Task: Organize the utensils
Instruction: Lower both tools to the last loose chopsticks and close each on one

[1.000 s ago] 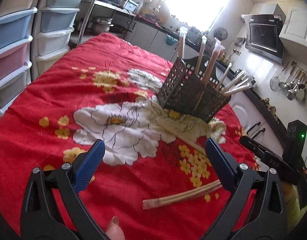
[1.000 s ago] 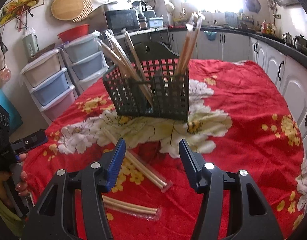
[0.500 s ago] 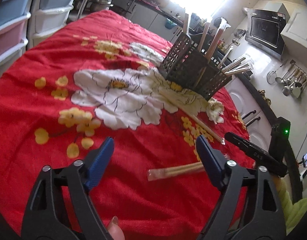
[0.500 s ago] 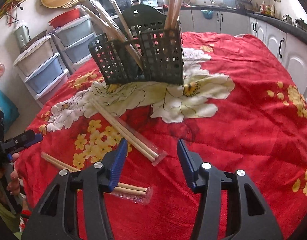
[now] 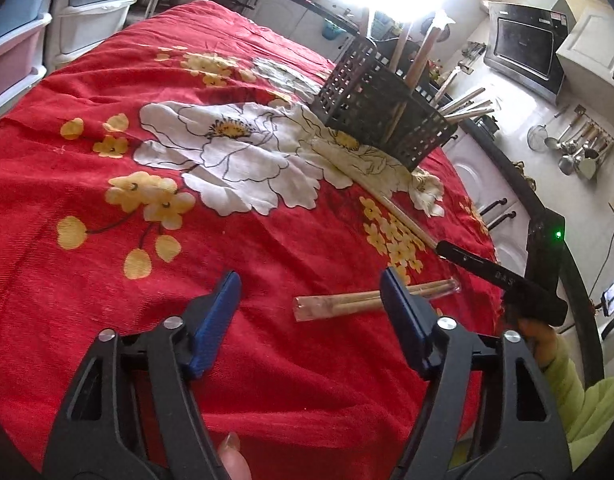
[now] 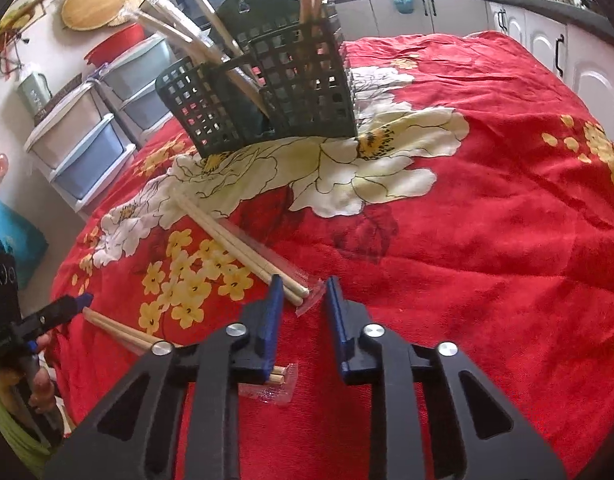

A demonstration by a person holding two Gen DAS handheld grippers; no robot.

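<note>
Since the earlier frames the right gripper [image 6: 303, 290] has been dropping toward the red flower-printed tablecloth [image 6: 487, 240] and narrowing its blue-padded jaws; they are now standing only slightly apart, at the lower centre of the right wrist view, with the clear-wrapped tip of the long pair of wooden chopsticks in a plastic sleeve [image 6: 243, 240] lying between their tips. Whether the pads are touching the sleeve cannot be told. That pair is running diagonally from the jaw tips up and left toward the dark green lattice plastic utensil basket [image 6: 267, 96], which is standing upright in the upper centre of the frame and holding several more wrapped chopsticks leaning out of its compartments.

A second sleeved pair of wooden chopsticks [image 5: 371, 300] is lying almost crosswise in the lower right of the left wrist view, partly behind the right-hand blue pad of the left gripper [image 5: 311, 308]. The left gripper is hovering over the cloth with its jaws spread wide, gripping nothing. Stacked translucent plastic drawer units [image 6: 87, 136] are standing at the left edge of the right wrist view.
</note>
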